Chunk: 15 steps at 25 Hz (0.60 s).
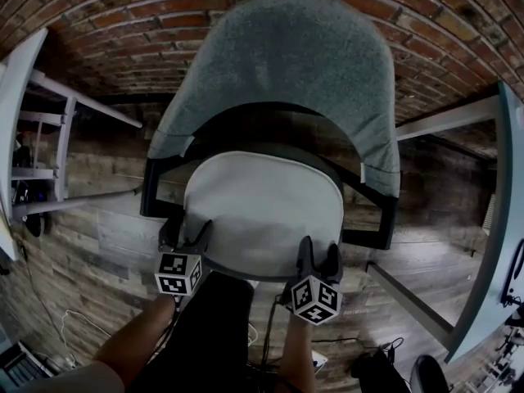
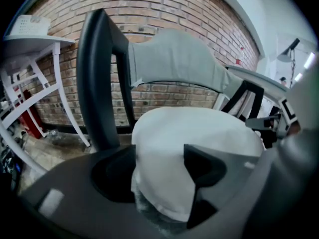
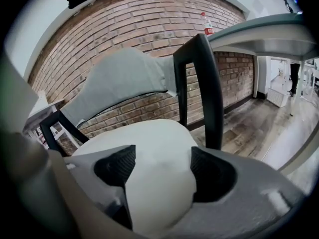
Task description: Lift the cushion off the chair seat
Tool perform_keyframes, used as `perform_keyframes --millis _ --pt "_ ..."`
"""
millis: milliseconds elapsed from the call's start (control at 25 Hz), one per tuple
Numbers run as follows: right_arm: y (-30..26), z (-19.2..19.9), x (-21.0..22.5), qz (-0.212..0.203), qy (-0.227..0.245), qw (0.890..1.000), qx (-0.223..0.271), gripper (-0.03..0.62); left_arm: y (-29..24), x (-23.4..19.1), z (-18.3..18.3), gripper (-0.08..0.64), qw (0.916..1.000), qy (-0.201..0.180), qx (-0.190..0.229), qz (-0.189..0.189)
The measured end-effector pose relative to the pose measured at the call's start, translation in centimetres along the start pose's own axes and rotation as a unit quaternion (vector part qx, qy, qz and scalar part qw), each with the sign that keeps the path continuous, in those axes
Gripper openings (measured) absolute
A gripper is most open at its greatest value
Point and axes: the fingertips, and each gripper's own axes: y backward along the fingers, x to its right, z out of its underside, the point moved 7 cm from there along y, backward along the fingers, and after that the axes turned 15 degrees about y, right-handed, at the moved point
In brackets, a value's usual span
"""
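A white cushion (image 1: 262, 211) lies on the seat of a black chair (image 1: 372, 236) whose backrest wears a grey cover (image 1: 286, 64). My left gripper (image 1: 187, 234) is at the cushion's near left edge and my right gripper (image 1: 319, 256) at its near right edge. In the left gripper view the cushion (image 2: 194, 133) reaches in between the left gripper's (image 2: 159, 173) wide-spread jaws. In the right gripper view the cushion (image 3: 154, 153) likewise fills the gap of the right gripper (image 3: 162, 171). Both are open, and the pads do not pinch the cushion.
A brick wall (image 1: 123, 23) stands behind the chair. A white frame table (image 1: 57, 88) is at the left and a pale table top (image 1: 491, 244) at the right, with a bottle (image 3: 206, 24) on it. Cables (image 1: 49, 334) lie on the wooden floor.
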Motion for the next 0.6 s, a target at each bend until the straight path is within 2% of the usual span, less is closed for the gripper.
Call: perform_keyframes --millis 120,280,400,600 --pt "-0.29 0.26 -0.08 0.001 0.006 1.0 -0.005 0.344 -0.31 -0.03 0.07 0.27 1.0 0.001 -0.001 -0.001" --pt "-0.37 0.56 -0.15 0.011 0.046 0.999 -0.011 0.343 -0.44 0.03 0.24 0.27 1.0 -0.002 -0.002 -0.008" --pt "-0.3 0.62 -0.18 0.025 0.058 0.998 -0.01 0.344 -0.33 0.1 0.22 0.272 0.9997 0.006 0.0 -0.022" --pt "0.14 0.81 0.42 0.043 0.031 0.998 -0.016 0.345 -0.17 -0.41 0.76 0.276 0.9984 0.044 -0.015 -0.03"
